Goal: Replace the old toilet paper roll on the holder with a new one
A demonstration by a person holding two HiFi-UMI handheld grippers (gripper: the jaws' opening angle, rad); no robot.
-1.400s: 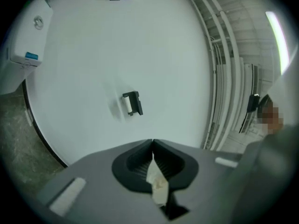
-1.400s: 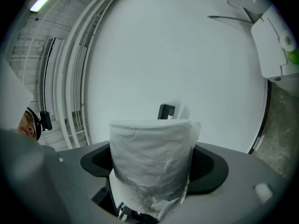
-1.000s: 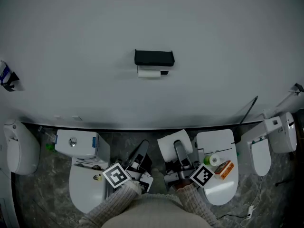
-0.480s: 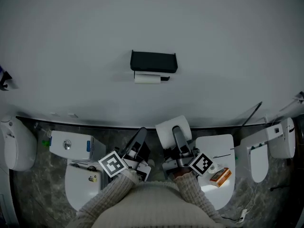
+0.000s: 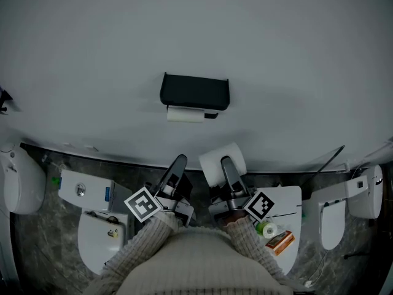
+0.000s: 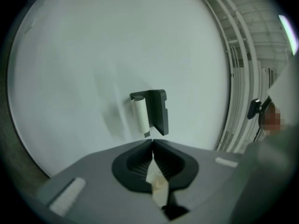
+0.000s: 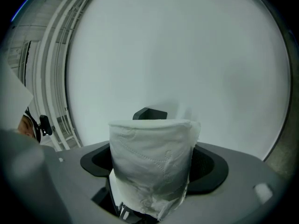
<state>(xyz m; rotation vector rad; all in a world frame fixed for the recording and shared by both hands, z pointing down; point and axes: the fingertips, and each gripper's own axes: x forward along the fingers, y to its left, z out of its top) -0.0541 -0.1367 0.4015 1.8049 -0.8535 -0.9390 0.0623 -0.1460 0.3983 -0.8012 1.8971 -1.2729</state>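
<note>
The right gripper point(image 5: 225, 162) holds the new toilet paper roll point(image 7: 149, 167) tight between its jaws, with the roll standing up, near the bottom edge of the wall point(image 5: 295, 48). The left gripper point(image 5: 178, 160) is just beside it with its jaws pressed together, and a small pale scrap point(image 6: 158, 185) shows low down where they meet. The black holder point(image 5: 194, 91) is in the middle of the wall, well apart from both grippers, and the thin old roll point(image 5: 184, 114) hangs right under its bottom edge.
</note>
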